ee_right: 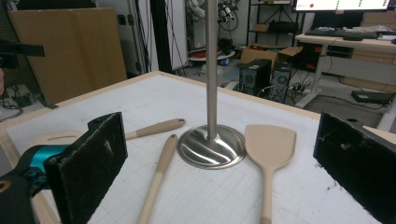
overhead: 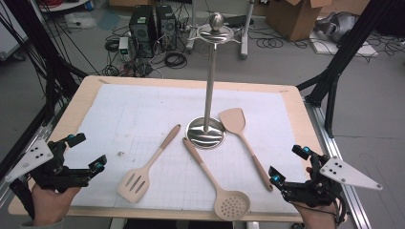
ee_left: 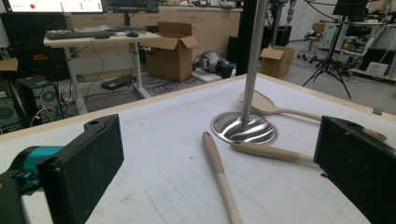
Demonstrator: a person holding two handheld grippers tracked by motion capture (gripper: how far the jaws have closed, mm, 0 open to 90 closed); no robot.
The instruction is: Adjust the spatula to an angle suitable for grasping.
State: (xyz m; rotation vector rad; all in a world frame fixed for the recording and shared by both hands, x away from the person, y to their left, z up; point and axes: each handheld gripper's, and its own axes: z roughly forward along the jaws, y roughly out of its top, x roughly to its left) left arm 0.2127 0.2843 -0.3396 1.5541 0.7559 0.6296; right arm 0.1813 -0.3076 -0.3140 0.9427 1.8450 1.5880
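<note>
Nearest the high camera, at the bottom corners, a person's hands hold the two grippers. The left gripper [overhead: 86, 151] hovers over the table's near left corner and the right gripper [overhead: 289, 164] over the near right edge; both have their jaws spread wide with nothing between the pads, as the gripper views confirm.

The largest thing is the wooden table [overhead: 296, 102], most of it covered by a white gridded mat [overhead: 138, 109]. Near the mat's middle stands a steel utensil stand [overhead: 209, 81], upright, with a round dished base, a tall pole and a ball on top above a ring of hooks.

Three beige utensils lie flat around the base, fanned out toward the person. The skimmer [overhead: 217, 179] has its long axis running from near left of the base toward the near edge, round perforated head nearest the person, handle tip just beside the base. The slotted turner [overhead: 149, 166] lies left of it, its handle pointing up and right toward the base, its slotted head toward the near left. The solid spatula [overhead: 244, 143] lies on the right, blade beside the base pointing away from the person, handle slanting down and right toward the right gripper, its end near that gripper's jaw.
</note>
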